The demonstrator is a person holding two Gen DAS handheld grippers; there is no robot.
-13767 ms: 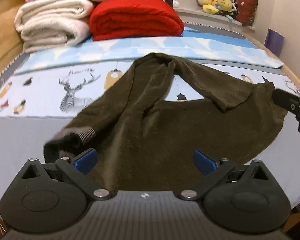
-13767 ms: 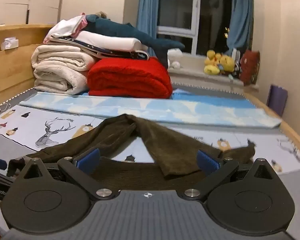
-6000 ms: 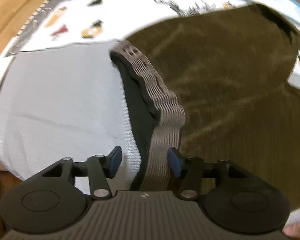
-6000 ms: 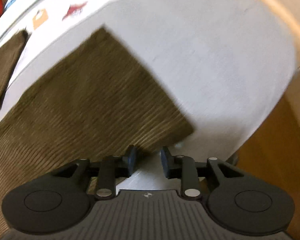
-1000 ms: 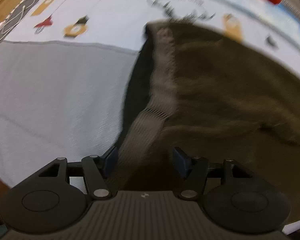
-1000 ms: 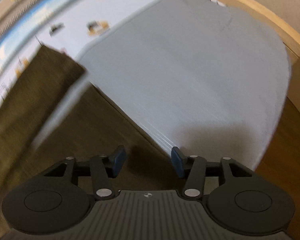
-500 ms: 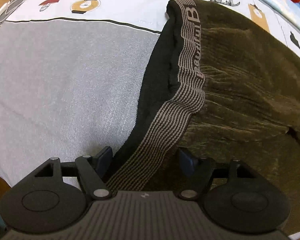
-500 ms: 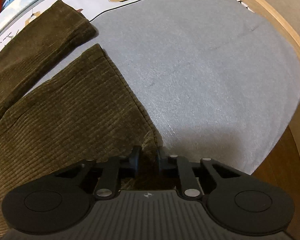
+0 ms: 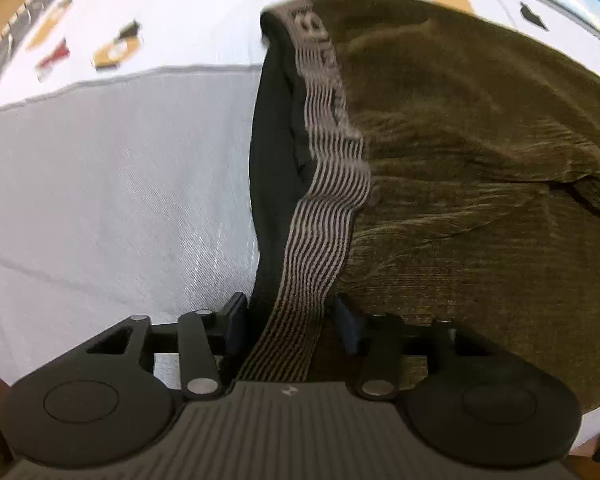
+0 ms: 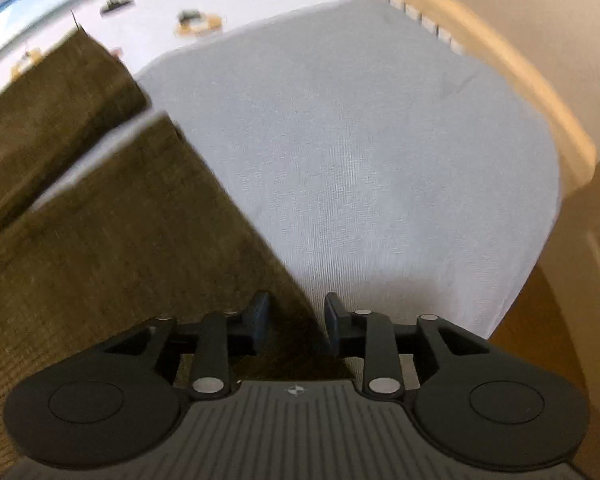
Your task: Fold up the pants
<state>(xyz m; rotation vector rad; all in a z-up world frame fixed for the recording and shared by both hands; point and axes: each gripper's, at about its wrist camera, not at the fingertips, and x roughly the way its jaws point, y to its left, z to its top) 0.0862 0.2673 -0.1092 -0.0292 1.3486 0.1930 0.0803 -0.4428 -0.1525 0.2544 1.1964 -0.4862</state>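
Note:
Olive-brown corduroy pants [image 9: 460, 168] lie flat on the bed. Their striped grey elastic waistband [image 9: 324, 184] runs from the far centre down into my left gripper [image 9: 290, 320], whose jaws are closed partway around the band's near end. In the right wrist view the two leg ends [image 10: 100, 200] lie side by side at the left, hems pointing right. My right gripper [image 10: 294, 320] sits at the near leg's hem corner, jaws a little apart with the cloth edge between them.
The bed has a grey sheet [image 10: 360, 160] near me and a white printed cover [image 9: 120, 20] farther off. A wooden bed rail [image 10: 500, 60] curves along the right edge, with floor [image 10: 540, 340] beyond it.
My left jaws have closed in around the waistband. My right jaws, nearly shut on the hem half a second ago, now stand a little apart. Both views are blurred by motion.

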